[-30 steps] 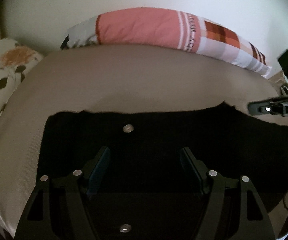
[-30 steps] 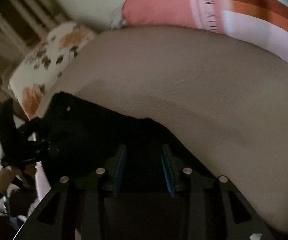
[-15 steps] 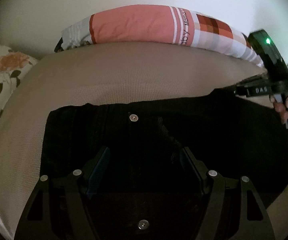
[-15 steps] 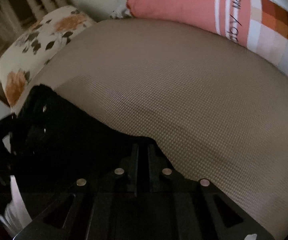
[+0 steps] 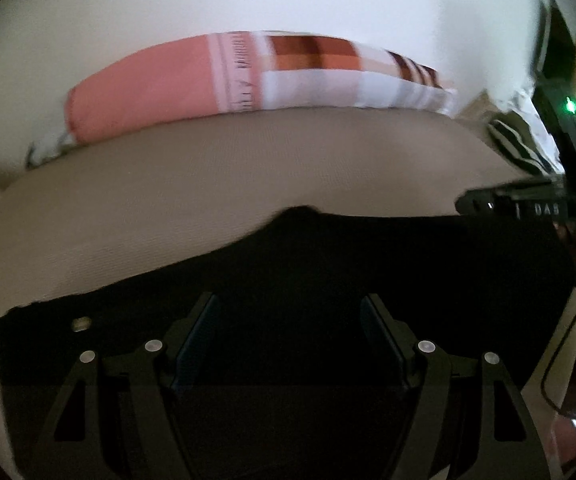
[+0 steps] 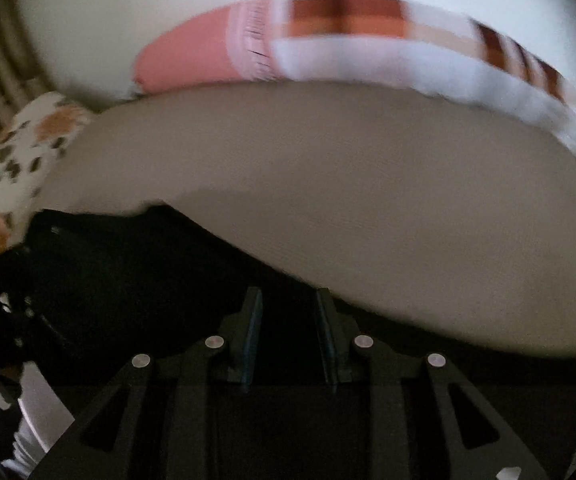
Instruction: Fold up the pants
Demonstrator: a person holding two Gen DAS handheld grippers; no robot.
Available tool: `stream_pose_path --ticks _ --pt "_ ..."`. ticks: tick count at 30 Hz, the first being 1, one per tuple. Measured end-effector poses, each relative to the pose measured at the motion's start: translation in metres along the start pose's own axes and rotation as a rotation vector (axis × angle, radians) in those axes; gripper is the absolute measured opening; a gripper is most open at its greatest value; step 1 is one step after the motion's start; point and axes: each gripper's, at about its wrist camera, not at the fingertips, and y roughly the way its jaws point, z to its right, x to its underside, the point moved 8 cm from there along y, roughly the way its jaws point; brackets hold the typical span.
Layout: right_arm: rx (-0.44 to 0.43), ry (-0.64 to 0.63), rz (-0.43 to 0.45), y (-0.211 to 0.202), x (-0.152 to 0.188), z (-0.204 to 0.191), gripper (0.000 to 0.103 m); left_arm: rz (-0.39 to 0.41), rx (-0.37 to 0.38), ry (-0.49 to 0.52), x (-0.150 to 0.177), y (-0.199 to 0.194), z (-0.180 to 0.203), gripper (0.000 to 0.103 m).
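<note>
Now right gripper jaws opening over black fabric pants; left gripper wide, holding nothing; smooth fold flat on beige bed.

A beige woven-textured bed carries the black pants, spread flat along its near edge. A pink and plaid pillow lies along the far side, and a floral pillow lies at the left end.

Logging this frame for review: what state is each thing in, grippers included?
Pants: black, spread on the bed, far edge bunched up, not neatly folded.
Left gripper: open, over the pants, nothing gripped.
Right gripper: jaws opening, narrow gap, over dark cloth; whether the pads touch it I cannot tell.
Bed: beige cover, smooth.
Pink pillow: lying against the wall.
Flowered pillow: at the bed's corner.
</note>
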Motion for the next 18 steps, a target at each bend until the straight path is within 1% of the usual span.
stream_pose_path --ticks 1,3,6,9,11,13,15,16,17,18 --pt "0.026 0.026 -0.012 0.0 0.009 0.012 0.026 -0.007 0.013 0.013 -0.001 0.005 0.01 0.073" --pt "0.048 0.072 -0.023 -0.001 0.025 0.034 0.026 -0.025 0.021 0.025 0.0 0.012 0.022 0.074" --pt "0.081 0.111 -0.027 -0.001 0.04 0.06 0.026 -0.073 0.026 0.011 0.007 0.023 0.028 0.073" --pt "0.12 0.125 -0.018 0.003 0.045 0.078 0.024 -0.111 0.004 -0.023 0.017 0.03 0.023 0.074" --pt "0.133 0.126 0.014 0.002 0.043 0.092 0.019 -0.138 -0.025 -0.045 0.026 0.037 0.015 0.073" --pt "0.136 0.143 0.028 0.003 0.039 0.103 0.018 -0.123 -0.043 -0.043 0.027 0.038 0.012 0.073" --pt "0.164 0.156 0.035 0.002 0.035 0.115 0.018 -0.129 -0.056 -0.039 0.027 0.039 0.013 0.074" --pt "0.162 0.164 0.034 0.003 0.033 0.121 0.018 -0.132 -0.069 -0.039 0.026 0.04 0.013 0.074" --pt "0.13 0.181 0.033 0.002 0.033 0.126 0.019 -0.134 -0.078 -0.044 0.026 0.041 0.014 0.074" --pt "0.106 0.198 0.033 0.0 0.033 0.13 0.022 -0.136 -0.082 -0.048 0.026 0.041 0.014 0.074"
